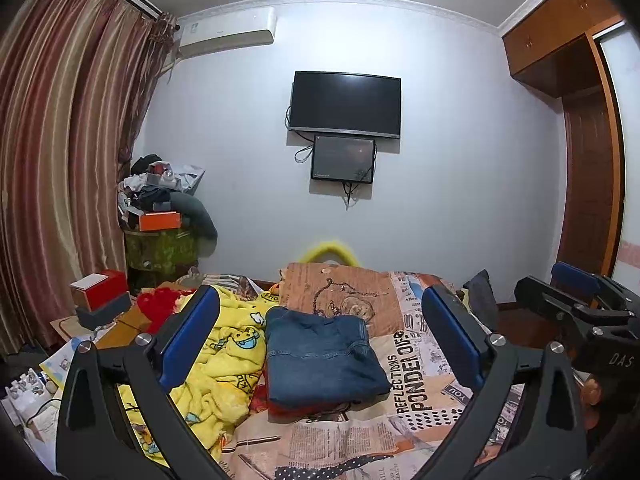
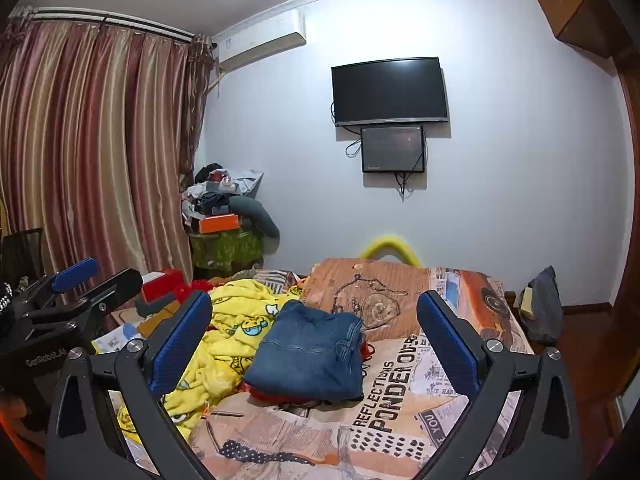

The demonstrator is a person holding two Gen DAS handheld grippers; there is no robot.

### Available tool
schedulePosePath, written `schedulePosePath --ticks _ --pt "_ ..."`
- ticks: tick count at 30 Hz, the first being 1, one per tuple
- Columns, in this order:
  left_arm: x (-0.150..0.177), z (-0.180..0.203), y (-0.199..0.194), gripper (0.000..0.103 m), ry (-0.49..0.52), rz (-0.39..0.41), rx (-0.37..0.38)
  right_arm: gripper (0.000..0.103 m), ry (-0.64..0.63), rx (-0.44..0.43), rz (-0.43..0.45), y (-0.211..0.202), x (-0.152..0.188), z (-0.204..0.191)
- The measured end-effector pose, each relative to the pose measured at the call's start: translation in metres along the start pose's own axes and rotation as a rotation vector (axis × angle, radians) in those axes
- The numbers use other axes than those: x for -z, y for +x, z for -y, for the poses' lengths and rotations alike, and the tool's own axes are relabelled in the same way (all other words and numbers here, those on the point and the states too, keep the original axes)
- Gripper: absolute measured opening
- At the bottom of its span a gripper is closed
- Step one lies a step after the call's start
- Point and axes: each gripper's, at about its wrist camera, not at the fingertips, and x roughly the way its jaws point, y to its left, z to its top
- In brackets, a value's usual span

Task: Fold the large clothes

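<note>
Folded blue jeans (image 1: 324,356) lie on the bed's printed cover (image 1: 424,380), on top of a red garment whose edge shows beneath them. My left gripper (image 1: 320,328) hovers above the bed in front of the jeans, open wide, with nothing between its blue pads (image 1: 188,336). In the right wrist view the same jeans (image 2: 308,352) lie ahead of my right gripper (image 2: 316,328), which is also open and holds nothing. Each gripper shows at the edge of the other's view: the right one (image 1: 576,304), the left one (image 2: 76,284).
A crumpled yellow cartoon blanket (image 1: 224,360) lies left of the jeans. Red and white boxes (image 1: 100,292) and papers clutter the left bedside. A cluttered green stand (image 1: 160,248) sits by the striped curtain (image 1: 60,160). Two screens (image 1: 344,104) hang on the wall; a wardrobe (image 1: 588,184) stands right.
</note>
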Motion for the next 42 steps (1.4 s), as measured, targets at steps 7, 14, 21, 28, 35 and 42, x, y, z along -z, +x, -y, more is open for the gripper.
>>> schedulePosePath --ticks 7,14,21,28,35,42 --pt "0.002 -0.001 0.006 0.102 -0.005 -0.017 -0.002 0.102 0.01 0.001 -0.015 0.001 0.001 0.002" --pt "0.003 -0.002 0.008 0.102 -0.013 -0.023 0.001 0.102 0.015 0.003 -0.023 0.002 0.001 0.004" --pt "0.005 -0.004 0.008 0.102 -0.016 -0.028 0.004 0.102 0.017 0.003 -0.025 0.003 0.0 0.004" --pt "0.006 -0.003 0.009 0.102 -0.011 -0.027 -0.001 0.102 0.017 0.003 -0.032 0.003 0.002 0.003" --pt "0.008 -0.006 0.012 0.102 -0.017 -0.038 0.012 0.102 0.014 0.006 -0.033 0.004 0.001 0.001" --pt "0.009 -0.009 0.015 0.102 -0.025 -0.056 0.045 0.102 0.015 0.009 -0.03 0.004 0.001 0.003"
